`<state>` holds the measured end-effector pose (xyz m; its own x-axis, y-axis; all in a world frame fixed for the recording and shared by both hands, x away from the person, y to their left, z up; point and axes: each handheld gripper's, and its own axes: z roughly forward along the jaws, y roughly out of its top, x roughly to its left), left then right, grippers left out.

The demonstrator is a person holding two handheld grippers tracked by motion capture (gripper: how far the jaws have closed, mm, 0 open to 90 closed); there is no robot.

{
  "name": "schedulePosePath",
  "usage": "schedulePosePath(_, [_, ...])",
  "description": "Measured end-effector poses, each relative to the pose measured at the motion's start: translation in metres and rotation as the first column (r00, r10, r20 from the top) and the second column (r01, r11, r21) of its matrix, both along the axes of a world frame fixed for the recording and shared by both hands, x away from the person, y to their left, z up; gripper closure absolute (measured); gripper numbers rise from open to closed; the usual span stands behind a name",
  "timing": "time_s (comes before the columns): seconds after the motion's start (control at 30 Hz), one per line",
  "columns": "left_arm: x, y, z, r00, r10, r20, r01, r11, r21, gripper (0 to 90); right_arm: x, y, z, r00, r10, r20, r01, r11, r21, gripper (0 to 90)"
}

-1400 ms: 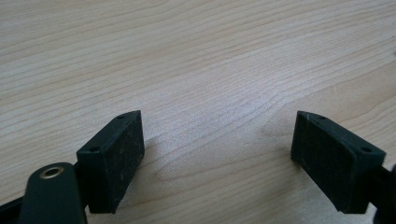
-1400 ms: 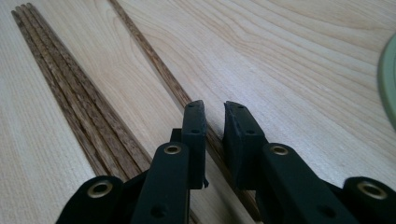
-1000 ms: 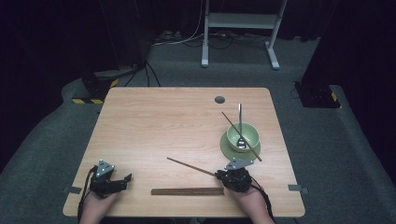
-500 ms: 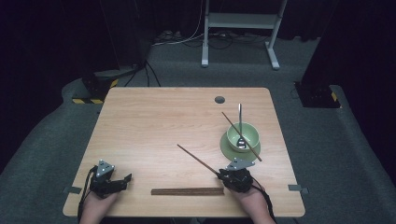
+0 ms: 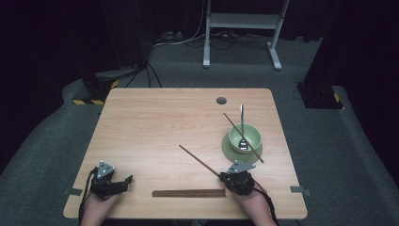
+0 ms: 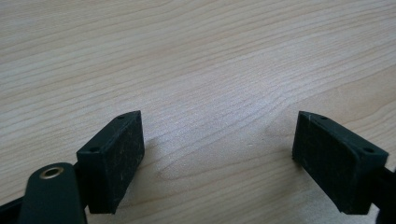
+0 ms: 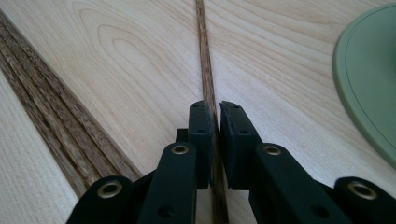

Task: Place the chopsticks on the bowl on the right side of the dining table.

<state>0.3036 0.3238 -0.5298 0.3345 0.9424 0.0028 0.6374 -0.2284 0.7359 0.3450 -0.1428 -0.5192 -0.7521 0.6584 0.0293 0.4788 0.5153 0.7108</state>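
Two chopsticks show: one (image 5: 200, 161) pinched in the right gripper (image 7: 214, 116), slanting up-left, the other (image 5: 243, 131) leaning across the single green bowl (image 5: 244, 137), which holds a spoon (image 5: 242, 127) and sits on its saucer (image 7: 369, 79). One dark wooden strip (image 5: 189, 193) lies along the near edge of the pale wooden table (image 5: 155, 127), with grey carpet around. The left gripper (image 6: 217, 140) rests low with jaws spread wide over bare wood.

The green plate (image 7: 369, 84) is running off the right edge of the right gripper view, past the chopstick (image 7: 208, 88), whose far tip is leaving the top edge. Beneath the bowl (image 5: 244, 136), the spoon's (image 5: 242, 141) head is looking too small to make out.
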Motion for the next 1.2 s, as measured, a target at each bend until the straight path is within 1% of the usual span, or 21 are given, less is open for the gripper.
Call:
schedulePosePath(0.17, [0.0, 0.001, 0.0, 1.0, 0.001, -0.003, -0.001, 1.0, -0.005, 17.0, -0.003, 0.007, 0.001, 0.9999, 0.009, 0.015, -0.009, 0.999, -0.032, 83.2])
schedulePosePath(0.27, [0.0, 0.0, 0.0, 1.0, 0.001, -0.002, -0.001, 1.0, -0.004, 16.9, -0.003, 0.011, 0.001, 0.9996, 0.011, 0.025, -0.01, 0.999, -0.037, 83.2])
schedulePosePath(0.37, [0.0, 0.0, 0.0, 1.0, 0.002, -0.001, -0.002, 1.0, -0.003, 16.9, -0.006, 0.013, 0.0, 0.9983, 0.019, 0.054, -0.016, 0.998, -0.054, 83.2])
schedulePosePath(0.4, [0.0, 0.0, 0.0, 1.0, 0.002, -0.002, -0.002, 1.0, -0.003, 17.0, -0.006, 0.013, 0.0, 0.9981, 0.02, 0.058, -0.017, 0.998, -0.056, 83.2])
schedulePosePath(0.57, [0.0, 0.0, 0.0, 1.0, 0.002, -0.001, -0.002, 1.0, -0.002, 17.0, -0.006, 0.013, 0.0, 0.9989, 0.011, 0.045, -0.009, 0.999, -0.043, 83.2])
schedulePosePath(0.73, [0.0, 0.0, 0.0, 1.0, 0.002, 0.001, -0.002, 1.0, 0.0, 17.2, -0.005, 0.012, -0.001, 0.9988, 0.016, 0.047, -0.014, 0.999, -0.035, 82.4])
schedulePosePath(0.93, [0.0, 0.0, 0.0, 1.0, 0.004, 0.0, -0.004, 1.0, -0.001, 17.2, -0.003, 0.01, -0.002, 0.9992, 0.021, 0.035, -0.02, 1.0, -0.01, 77.2])
schedulePosePath(1.03, [0.0, 0.0, 0.0, 1.0, 0.003, 0.0, -0.003, 1.0, 0.0, 17.2, -0.002, 0.01, -0.002, 0.9993, 0.019, 0.033, -0.019, 1.0, -0.006, 71.6])
schedulePosePath(1.13, [-0.001, 0.0, 0.0, 1.0, 0.005, 0.001, -0.005, 1.0, 0.0, 17.2, -0.002, 0.006, -0.002, 0.9996, 0.012, 0.024, -0.012, 1.0, 0.004, 71.1])
schedulePosePath(1.2, [-0.001, 0.0, 0.0, 1.0, 0.005, 0.0, -0.005, 1.0, -0.001, 17.1, -0.003, 0.004, -0.002, 0.9995, 0.017, 0.027, -0.017, 1.0, 0.004, 72.5])
